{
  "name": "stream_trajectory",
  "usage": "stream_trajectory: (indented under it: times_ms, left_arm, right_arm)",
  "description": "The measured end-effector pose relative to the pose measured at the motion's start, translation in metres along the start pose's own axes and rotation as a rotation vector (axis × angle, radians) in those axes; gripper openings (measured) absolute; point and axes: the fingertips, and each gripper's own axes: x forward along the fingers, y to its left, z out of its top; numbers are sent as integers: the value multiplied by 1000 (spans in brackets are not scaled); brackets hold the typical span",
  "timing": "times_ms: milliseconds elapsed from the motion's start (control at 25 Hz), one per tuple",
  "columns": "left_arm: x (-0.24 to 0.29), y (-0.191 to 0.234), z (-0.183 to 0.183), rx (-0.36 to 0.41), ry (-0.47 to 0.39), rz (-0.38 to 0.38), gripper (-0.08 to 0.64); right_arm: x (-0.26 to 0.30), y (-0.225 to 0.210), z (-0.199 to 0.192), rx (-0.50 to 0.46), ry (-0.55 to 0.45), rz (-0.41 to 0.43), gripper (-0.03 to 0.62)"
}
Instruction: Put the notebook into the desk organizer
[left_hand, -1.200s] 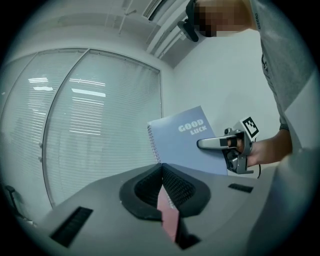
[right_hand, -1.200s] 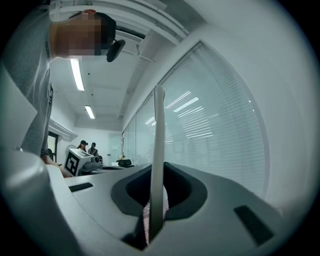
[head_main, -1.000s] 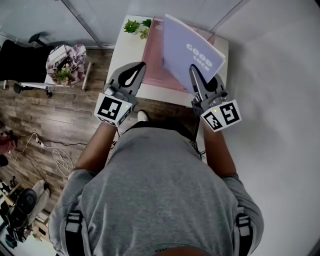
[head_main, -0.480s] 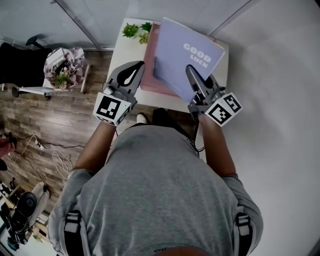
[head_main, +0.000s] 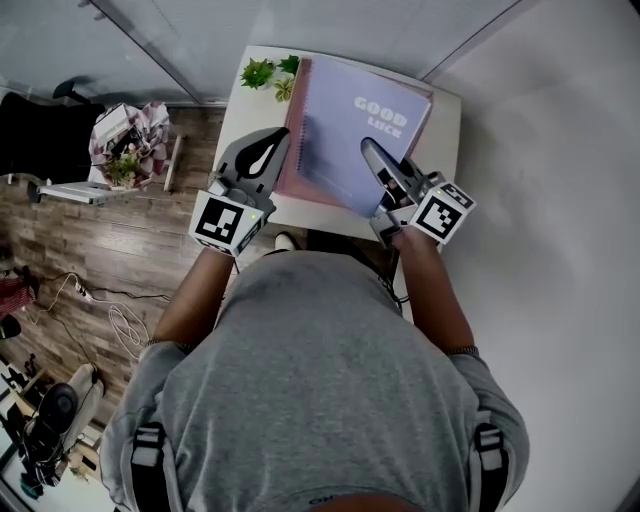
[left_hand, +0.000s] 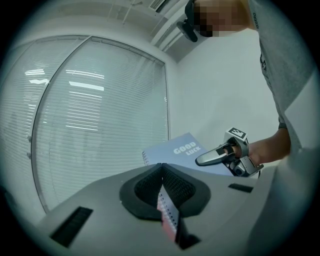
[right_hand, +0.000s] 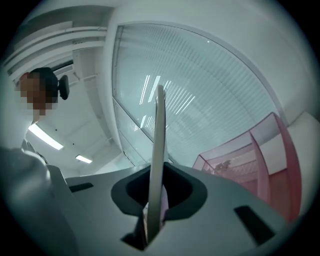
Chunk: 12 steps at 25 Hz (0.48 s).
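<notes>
Notebook (head_main: 345, 130), lavender, spiral edge to the left, printed cover facing up toward the head camera. It lies tilted over the pink desk organizer (head_main: 289, 178), with its long axis running from the person toward the far side. The right gripper (head_main: 372, 150) is clenched on the notebook's near edge. The left gripper (head_main: 281, 133), jaws closed together and holding nothing, sits just left of the organizer. A small plant (head_main: 262, 72) stands at the organizer's far left corner, on the white table (head_main: 445, 130).

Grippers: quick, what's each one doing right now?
Left gripper: closed, tips together, holding nothing.
Right gripper: closed on the lavender spiral-bound "GOOD LUCK" notebook.
</notes>
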Motion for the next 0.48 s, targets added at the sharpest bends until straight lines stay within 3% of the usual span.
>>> stream_trajectory:
  times_ms: [480]
  left_arm:
    - [21,23,-27,-21,36,22,20]
  right_arm:
    - [38,-50,-11,321,78,36,40]
